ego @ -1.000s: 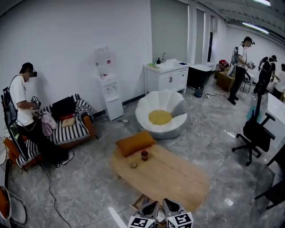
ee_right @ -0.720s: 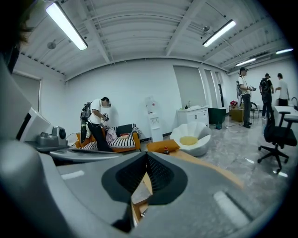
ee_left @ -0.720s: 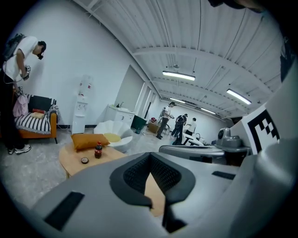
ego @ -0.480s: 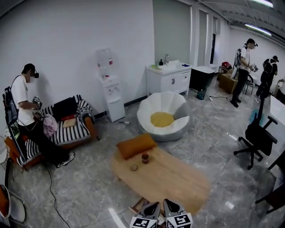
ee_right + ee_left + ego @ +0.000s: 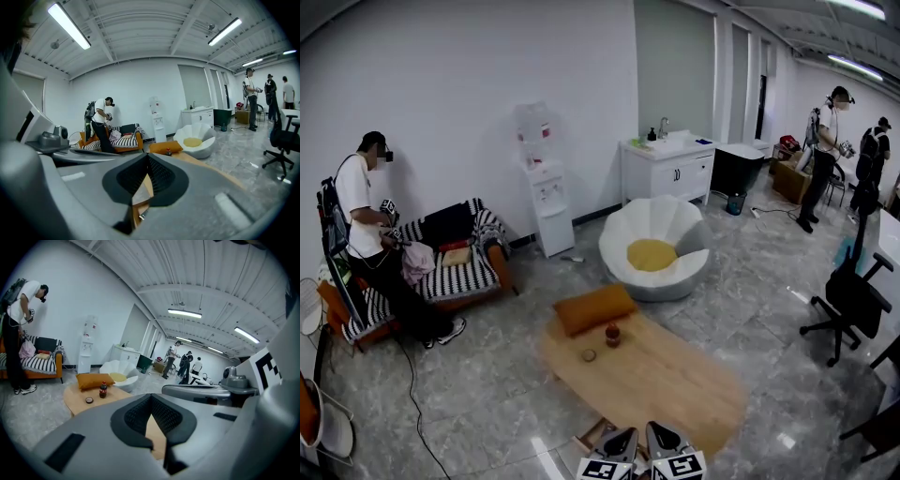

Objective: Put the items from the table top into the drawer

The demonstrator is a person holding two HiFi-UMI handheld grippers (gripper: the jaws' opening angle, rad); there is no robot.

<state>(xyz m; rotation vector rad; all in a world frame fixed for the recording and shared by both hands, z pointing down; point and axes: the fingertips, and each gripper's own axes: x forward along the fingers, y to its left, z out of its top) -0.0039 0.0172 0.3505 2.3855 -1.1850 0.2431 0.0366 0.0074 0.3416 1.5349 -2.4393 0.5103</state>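
Both your tools are closed with nothing in them: the left tool (image 5: pixel 151 401) and right tool (image 5: pixel 147 159) hang side by side just off the near edge of the worktop (image 5: pixel 675 384). The bottle (image 5: pixel 612 334) stands upright near the far left end. A small round piece (image 5: pixel 589 355) lies just beside it and the orange cushion (image 5: pixel 594 307) behind. All lie ahead and slightly left, so your left tool looks nearer
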